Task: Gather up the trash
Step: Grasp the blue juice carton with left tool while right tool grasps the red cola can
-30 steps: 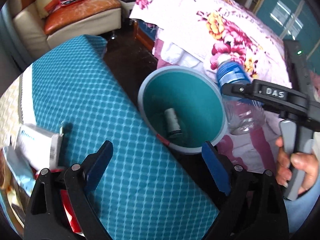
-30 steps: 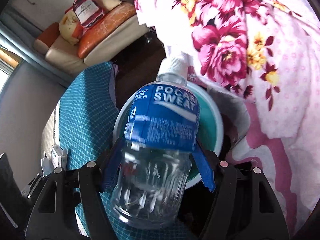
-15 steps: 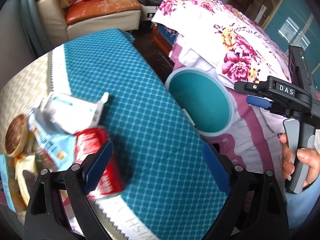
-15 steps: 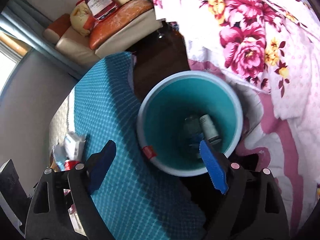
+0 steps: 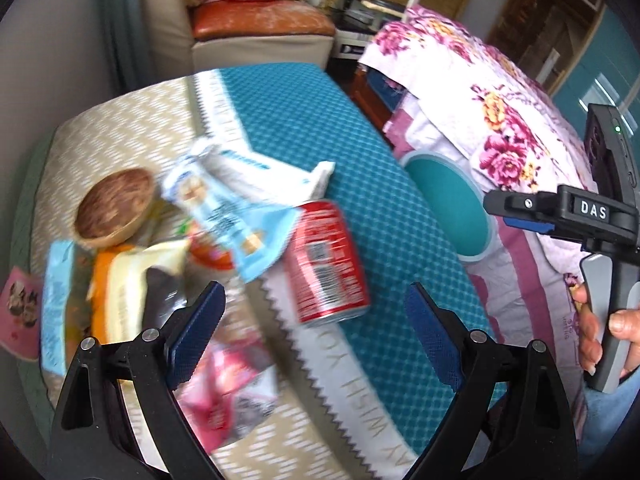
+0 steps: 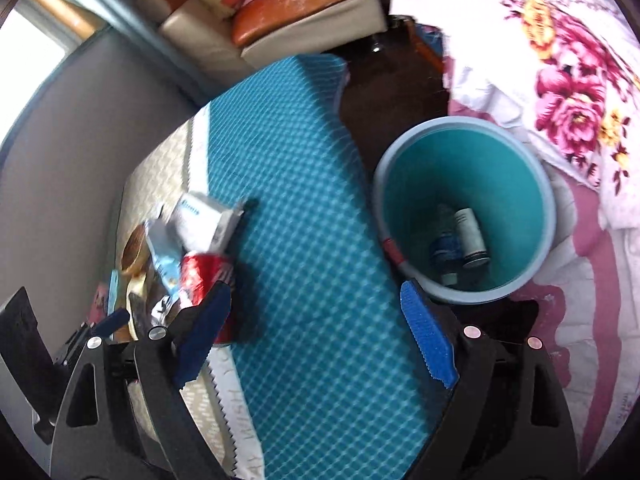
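A teal bin [image 6: 466, 208] stands on the floor beside the table; inside lie a blue-labelled plastic bottle [image 6: 444, 250] and a grey can [image 6: 472, 238]. The bin also shows in the left wrist view [image 5: 448, 204]. A red soda can [image 5: 326, 260] lies on its side on the teal tablecloth [image 5: 304, 136] among wrappers: a white-blue packet [image 5: 244, 172], a light blue pouch [image 5: 228, 220], a pink wrapper [image 5: 232, 388]. My left gripper [image 5: 316, 336] is open and empty, just before the red can. My right gripper [image 6: 316, 336] is open and empty above the table edge, near the bin.
A brown round bowl [image 5: 116, 204] and yellow and orange packets [image 5: 120, 284] lie at the table's left. A floral bedspread [image 5: 488, 100] lies right of the bin. A sofa with an orange cushion [image 5: 260, 20] stands at the back.
My right gripper opened and the plastic bottle dropped into the bin. My left gripper swung left from the bin toward the trash pile and the red can.
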A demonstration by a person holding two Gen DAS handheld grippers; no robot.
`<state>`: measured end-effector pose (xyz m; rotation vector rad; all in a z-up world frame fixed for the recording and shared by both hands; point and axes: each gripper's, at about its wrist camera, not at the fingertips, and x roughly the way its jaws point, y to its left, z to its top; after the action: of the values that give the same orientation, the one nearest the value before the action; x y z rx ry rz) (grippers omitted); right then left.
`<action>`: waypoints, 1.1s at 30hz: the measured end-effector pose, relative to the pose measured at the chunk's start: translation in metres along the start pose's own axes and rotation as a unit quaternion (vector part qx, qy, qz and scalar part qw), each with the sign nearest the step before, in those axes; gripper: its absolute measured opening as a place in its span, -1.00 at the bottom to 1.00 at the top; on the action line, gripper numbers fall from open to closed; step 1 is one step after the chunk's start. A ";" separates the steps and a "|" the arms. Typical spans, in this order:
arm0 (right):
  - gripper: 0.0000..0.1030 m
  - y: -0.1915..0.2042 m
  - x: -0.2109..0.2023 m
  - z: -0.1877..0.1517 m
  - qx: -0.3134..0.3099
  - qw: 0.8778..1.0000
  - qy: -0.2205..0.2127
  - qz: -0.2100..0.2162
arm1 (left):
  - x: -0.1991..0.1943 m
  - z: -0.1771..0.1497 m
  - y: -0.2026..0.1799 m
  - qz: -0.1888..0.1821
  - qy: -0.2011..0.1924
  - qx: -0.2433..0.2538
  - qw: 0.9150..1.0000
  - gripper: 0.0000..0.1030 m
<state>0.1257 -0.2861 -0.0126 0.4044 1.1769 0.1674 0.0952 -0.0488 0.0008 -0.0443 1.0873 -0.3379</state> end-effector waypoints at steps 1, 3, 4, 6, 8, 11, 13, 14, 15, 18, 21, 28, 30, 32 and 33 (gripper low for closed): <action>0.61 0.006 0.002 -0.001 -0.004 1.000 0.004 0.000 | -0.001 -0.001 0.006 0.001 -0.001 -0.005 1.000 0.78; 0.61 0.020 0.009 -0.004 -0.016 1.000 0.017 0.002 | -0.005 -0.007 0.023 0.005 -0.001 -0.020 1.000 0.78; 0.61 0.028 0.014 -0.005 -0.023 0.999 0.024 0.004 | -0.006 -0.009 0.029 0.006 -0.002 -0.025 1.000 0.78; 0.61 0.043 0.022 -0.008 -0.034 0.999 0.038 0.007 | -0.008 -0.014 0.045 0.006 -0.001 -0.039 0.999 0.78; 0.61 0.058 0.032 -0.011 -0.049 0.998 0.051 0.006 | -0.010 -0.018 0.060 0.007 -0.003 -0.052 0.999 0.78; 0.61 0.078 0.047 -0.015 -0.070 0.995 0.068 -0.001 | -0.014 -0.025 0.084 0.014 -0.004 -0.069 0.998 0.78; 0.61 0.090 0.058 -0.017 -0.085 0.993 0.077 -0.008 | -0.016 -0.030 0.096 0.019 -0.003 -0.078 0.997 0.78; 0.61 0.093 0.063 -0.017 -0.090 0.993 0.080 -0.010 | -0.017 -0.032 0.103 0.022 -0.003 -0.084 0.996 0.78; 0.61 0.097 0.067 -0.018 -0.094 0.992 0.083 -0.012 | -0.018 -0.034 0.111 0.024 -0.002 -0.090 0.996 0.78; 0.61 0.107 0.082 -0.019 -0.101 0.990 0.096 -0.016 | -0.019 -0.037 0.131 0.034 -0.001 -0.102 0.994 0.78; 0.61 0.113 0.094 -0.017 -0.100 0.989 0.102 -0.026 | -0.023 -0.040 0.151 0.053 -0.005 -0.108 0.993 0.78; 0.61 0.119 0.108 -0.014 -0.099 0.989 0.109 -0.035 | -0.024 -0.040 0.177 0.093 -0.008 -0.102 0.990 0.74; 0.61 0.120 0.109 -0.014 -0.099 0.989 0.108 -0.037 | -0.019 -0.039 0.181 0.094 -0.002 -0.097 0.991 0.50; 0.61 0.121 0.112 -0.013 -0.097 0.989 0.109 -0.038 | -0.012 -0.038 0.186 0.094 0.008 -0.095 0.991 0.25; 0.61 0.122 0.113 -0.013 -0.097 0.989 0.108 -0.038 | -0.008 -0.038 0.189 0.092 0.014 -0.096 0.991 0.11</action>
<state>0.1666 -0.1337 -0.0661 0.1712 1.3739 0.2620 0.1057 0.1379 -0.0481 -0.1108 1.1396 -0.0680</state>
